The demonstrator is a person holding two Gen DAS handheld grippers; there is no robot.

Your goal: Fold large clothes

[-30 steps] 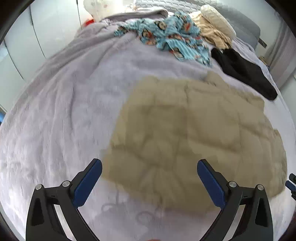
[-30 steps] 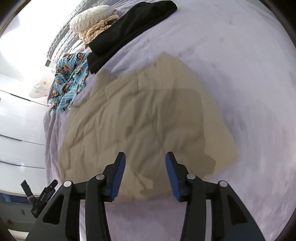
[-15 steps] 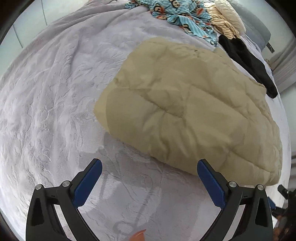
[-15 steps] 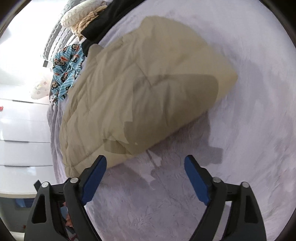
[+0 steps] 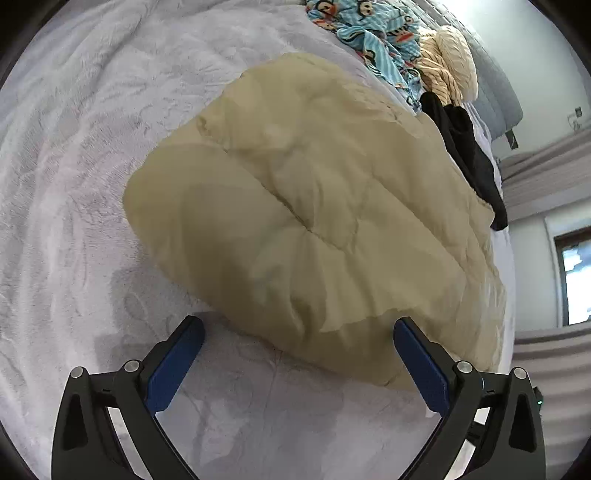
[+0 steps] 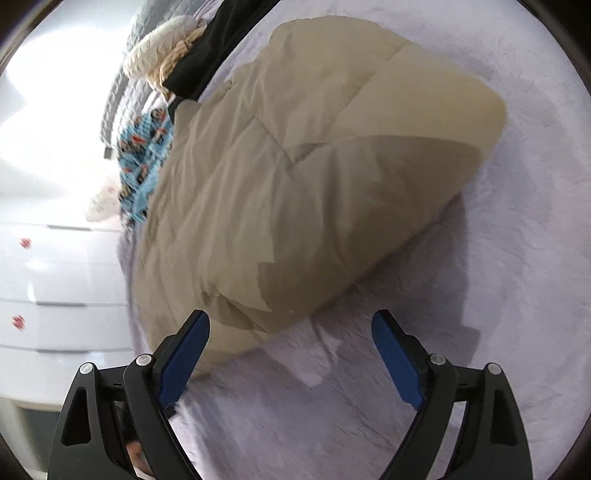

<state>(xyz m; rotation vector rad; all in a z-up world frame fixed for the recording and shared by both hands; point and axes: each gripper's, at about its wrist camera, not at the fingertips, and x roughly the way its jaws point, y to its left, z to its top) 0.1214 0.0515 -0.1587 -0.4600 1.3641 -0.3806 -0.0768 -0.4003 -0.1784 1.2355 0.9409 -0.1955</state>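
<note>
A large beige quilted garment [image 5: 314,221] lies folded into a thick rectangle on the lilac bedspread [image 5: 74,147]. It also shows in the right wrist view [image 6: 295,184]. My left gripper [image 5: 295,360] is open and empty, low over the bedspread just short of the garment's near edge. My right gripper [image 6: 290,354] is open and empty, close to the garment's near edge, with its left finger [image 6: 184,354] beside the garment's corner.
Behind the garment lie a black garment [image 5: 465,155], a blue cartoon-print garment [image 5: 373,33] and a cream knitted item [image 5: 447,62]. White drawers [image 6: 48,288] stand beside the bed on the left in the right wrist view. A window [image 5: 576,273] is at the right.
My right gripper went from nearly shut to open. Both grippers moved lower and closer to the garment's near edge. The garment now lies as a thicker, folded bundle.
</note>
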